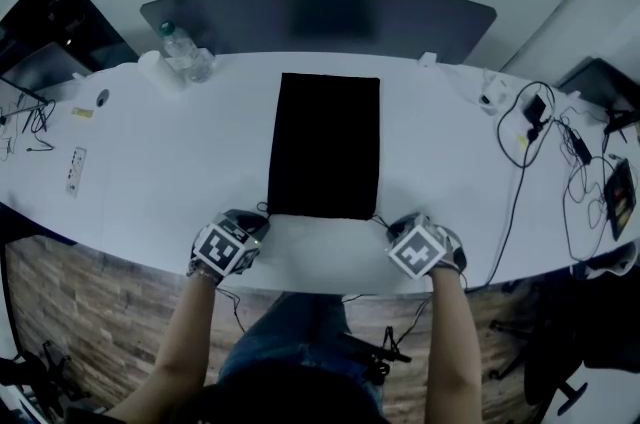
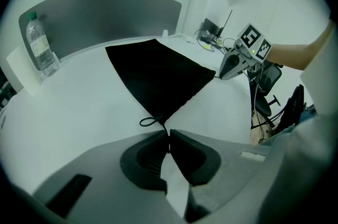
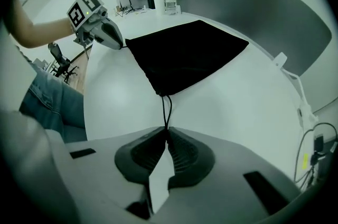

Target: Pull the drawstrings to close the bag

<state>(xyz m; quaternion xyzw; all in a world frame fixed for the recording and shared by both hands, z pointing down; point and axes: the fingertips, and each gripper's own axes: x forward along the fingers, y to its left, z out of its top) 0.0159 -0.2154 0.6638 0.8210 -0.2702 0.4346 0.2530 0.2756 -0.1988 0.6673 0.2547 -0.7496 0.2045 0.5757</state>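
Saw a black bag (image 1: 324,144) lying flat in the middle of the white desk (image 1: 170,162), long side pointing away from the person, mouth edge at the near side. Found that near edge straight and at full width, not gathered.

Read the left tool (image 2: 168,137) as closed down to a sliver, pinching the left drawstring (image 2: 152,121) just off the bag's near left corner. Noted a small loop of that cord lying on the desk right ahead of the pads.

Read the right tool (image 3: 167,136) as likewise nearly shut, gripping the right drawstring (image 3: 167,111). Counted two thin strands there, running straight from the bag's near right corner into the pinch.

Placed both tools at the desk's near edge, one just outside each near corner of the bag, marker cubes facing up in the head view, a bare forearm behind each.

Spotted a clear water bottle (image 1: 186,52) standing upright at the far left of the desk, well apart from the bag, near a dark grey panel (image 1: 320,17) along the far edge. Made out a tangle of cables (image 1: 545,137) on the right end of the desk, also well clear of the bag.
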